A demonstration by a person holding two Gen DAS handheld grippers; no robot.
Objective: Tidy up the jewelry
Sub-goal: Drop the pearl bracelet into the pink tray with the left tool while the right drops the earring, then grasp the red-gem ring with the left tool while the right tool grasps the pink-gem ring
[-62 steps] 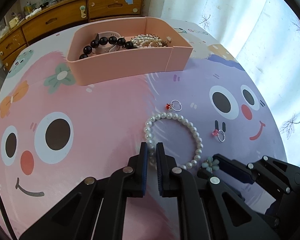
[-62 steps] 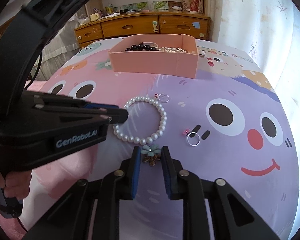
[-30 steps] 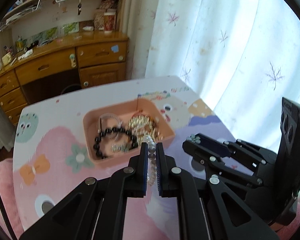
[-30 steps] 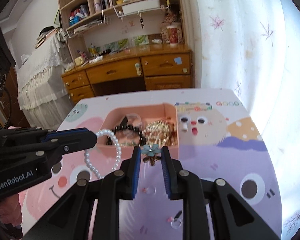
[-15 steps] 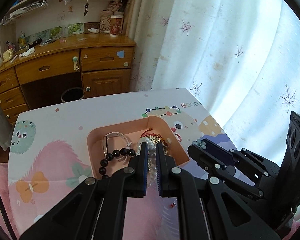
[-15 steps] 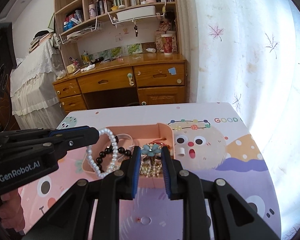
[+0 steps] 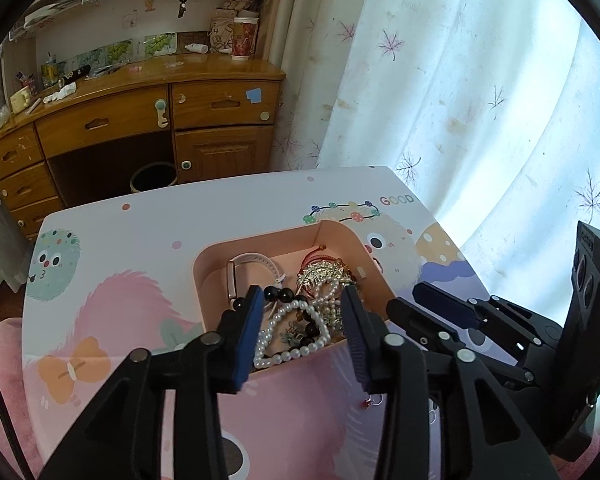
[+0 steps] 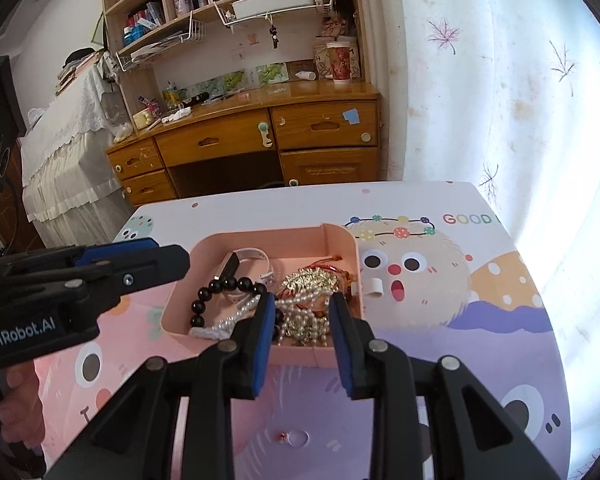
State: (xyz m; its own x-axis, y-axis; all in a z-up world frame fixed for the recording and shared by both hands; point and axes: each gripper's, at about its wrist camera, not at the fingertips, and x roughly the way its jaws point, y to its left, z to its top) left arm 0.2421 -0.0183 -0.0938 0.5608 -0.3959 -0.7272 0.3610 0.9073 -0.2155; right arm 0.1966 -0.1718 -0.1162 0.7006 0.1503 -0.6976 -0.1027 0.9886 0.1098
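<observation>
The pink tray (image 7: 260, 242) sits toward the far right part of the table (image 7: 140, 232), holding a black bead bracelet (image 8: 216, 286), a white watch band (image 7: 252, 262), a gold chain heap (image 7: 324, 272) and a white pearl bracelet (image 7: 290, 334), which lies against the tray's near wall. A flower clip (image 7: 290, 336) rests inside the pearl loop. A small ring with a red stone (image 8: 296, 436) lies on the table nearer the table's front edge, well apart from the tray. Beyond the table's far edge stand a wooden dresser (image 8: 260, 140) and a curtain (image 8: 480, 80).

The left gripper (image 7: 302, 328) hangs over the tray's near wall, its jaws spread and empty. The right gripper (image 8: 300, 328) does the same, its jaws also spread. Half a second ago each pair was pressed on its piece, the left on the pearl bracelet, the right on the flower clip; both pieces now lie in the tray.
</observation>
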